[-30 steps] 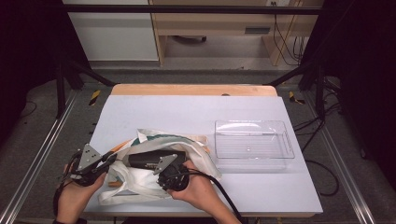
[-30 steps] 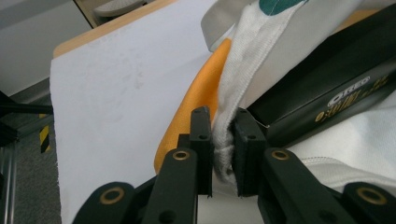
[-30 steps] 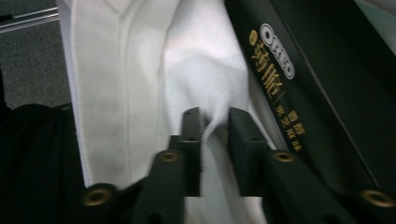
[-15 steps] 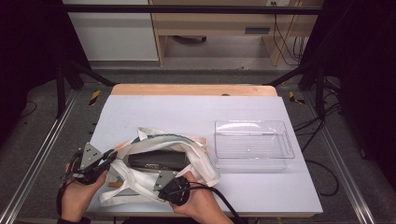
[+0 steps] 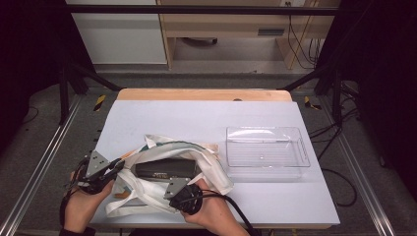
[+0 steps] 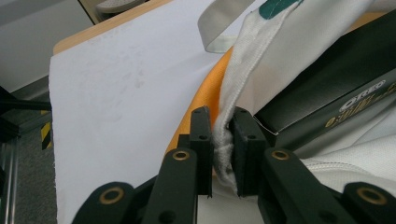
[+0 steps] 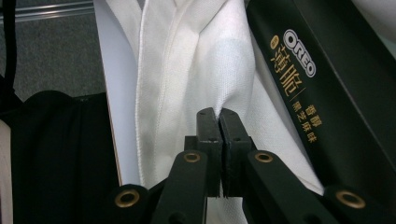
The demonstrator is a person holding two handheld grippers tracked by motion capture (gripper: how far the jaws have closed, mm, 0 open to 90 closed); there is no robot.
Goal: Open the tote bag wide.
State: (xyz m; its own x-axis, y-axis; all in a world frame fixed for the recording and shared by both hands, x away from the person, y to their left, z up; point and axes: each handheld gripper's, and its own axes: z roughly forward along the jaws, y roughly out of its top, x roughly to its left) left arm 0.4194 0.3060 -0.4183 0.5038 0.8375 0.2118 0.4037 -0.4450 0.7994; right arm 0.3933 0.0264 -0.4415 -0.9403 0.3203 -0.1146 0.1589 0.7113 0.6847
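Note:
A white cloth tote bag (image 5: 211, 169) lies open near the table's front left, with a black Oreo box (image 5: 164, 168) lying inside its mouth. My left gripper (image 5: 118, 167) is shut on the bag's left rim; its own view has the jaws clamped on the thick white hem (image 6: 223, 142), with the box (image 6: 327, 100) just right of them. My right gripper (image 5: 173, 188) is shut on the bag's near side. In the right gripper view its jaws pinch a fold of white cloth (image 7: 219, 84) beside the box (image 7: 327, 98).
A clear plastic tray (image 5: 301, 147) stands empty to the right of the bag. An orange patch of the bag (image 6: 205, 100) lies under the hem. The table's front edge (image 5: 275, 225) is close behind my right hand. Bare tabletop (image 5: 196, 118) stretches beyond the bag.
My right gripper has drawn the bag's near side back toward the front edge, so the mouth gapes wider and more of the box shows. The left gripper has barely moved.

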